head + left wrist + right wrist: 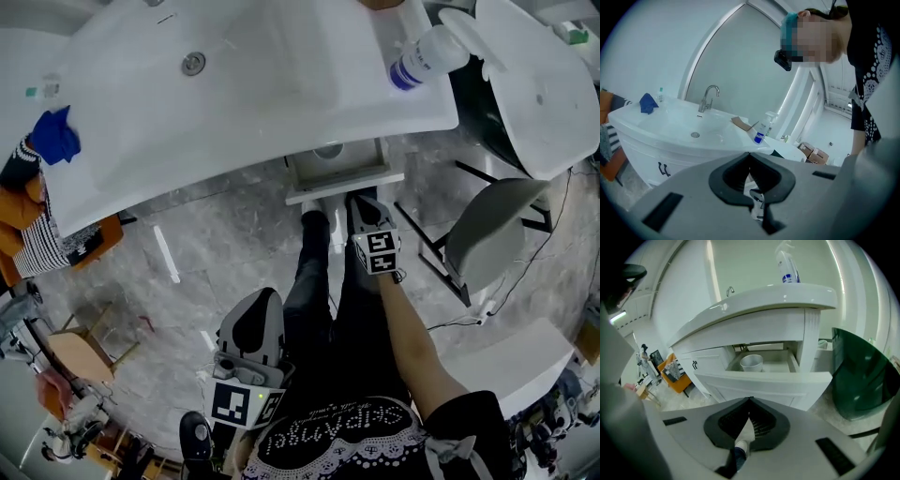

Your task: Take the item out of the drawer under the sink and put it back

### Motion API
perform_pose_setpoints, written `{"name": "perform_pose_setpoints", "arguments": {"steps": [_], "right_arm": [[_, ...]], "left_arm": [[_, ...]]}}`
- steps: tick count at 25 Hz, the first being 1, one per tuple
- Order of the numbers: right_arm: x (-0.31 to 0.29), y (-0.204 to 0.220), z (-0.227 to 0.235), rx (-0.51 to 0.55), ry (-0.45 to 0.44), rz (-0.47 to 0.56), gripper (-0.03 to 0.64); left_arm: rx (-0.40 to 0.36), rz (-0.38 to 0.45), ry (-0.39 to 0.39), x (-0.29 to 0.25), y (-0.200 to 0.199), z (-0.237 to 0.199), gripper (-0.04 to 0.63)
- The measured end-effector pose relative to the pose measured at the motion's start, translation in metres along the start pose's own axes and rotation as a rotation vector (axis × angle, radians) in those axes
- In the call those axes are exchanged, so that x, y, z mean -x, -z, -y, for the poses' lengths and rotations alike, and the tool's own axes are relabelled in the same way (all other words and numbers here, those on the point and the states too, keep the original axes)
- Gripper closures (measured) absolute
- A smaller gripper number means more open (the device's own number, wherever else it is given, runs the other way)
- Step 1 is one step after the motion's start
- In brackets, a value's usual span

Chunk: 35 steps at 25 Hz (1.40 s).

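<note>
Cup [751,363] is seen upright in the open drawer [759,380] under the sink [764,301]. Right gripper [750,401] and left gripper [750,157] are pressed together, empty; approached thus, the cup may be toppled.

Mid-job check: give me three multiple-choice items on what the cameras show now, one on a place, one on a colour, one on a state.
1. Where is the cup?
A. In the open drawer under the sink
B. On the countertop
C. On the floor

2. What colour is the cloth lying on the sink?
A. Red
B. Blue
C. Green

3. How do the right tool's jaws stand?
A. Wide apart
B. Shut on the cup
C. Shut, nothing between them

Answers:
1. A, the right gripper view shows it inside the pulled-out drawer.
2. B, it reads blue in the head view.
3. C, the tips meet short of the drawer, with nothing held.
</note>
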State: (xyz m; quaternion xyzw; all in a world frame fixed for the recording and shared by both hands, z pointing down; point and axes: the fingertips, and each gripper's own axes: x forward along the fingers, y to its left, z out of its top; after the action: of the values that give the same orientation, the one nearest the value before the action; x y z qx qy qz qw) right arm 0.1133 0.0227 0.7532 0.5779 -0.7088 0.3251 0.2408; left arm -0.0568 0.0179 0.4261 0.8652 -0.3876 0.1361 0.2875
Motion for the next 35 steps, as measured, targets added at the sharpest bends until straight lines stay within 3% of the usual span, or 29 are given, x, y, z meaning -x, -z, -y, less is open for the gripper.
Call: {"name": "perform_pose_setpoints", "arguments": {"steps": [7,25,35], "right_arm": [[0.044,-0.045,-0.008,0.057,-0.05,0.05,0.599],[0.136,-0.173,-0.039,0.054,-0.105,0.343,0.6],[0.197,-0.227,-0.047,0.057,-0.085,0.508,0.599]], "left_arm": [[-0.03,0.097,0.0,0.009,-0.033,0.0,0.591],[-0.122,0.309,0.042,0.035,-0.109,0.02,0.591],[-0.155,0.396,0.034,0.049,-0.134,0.02,0.591]]}}
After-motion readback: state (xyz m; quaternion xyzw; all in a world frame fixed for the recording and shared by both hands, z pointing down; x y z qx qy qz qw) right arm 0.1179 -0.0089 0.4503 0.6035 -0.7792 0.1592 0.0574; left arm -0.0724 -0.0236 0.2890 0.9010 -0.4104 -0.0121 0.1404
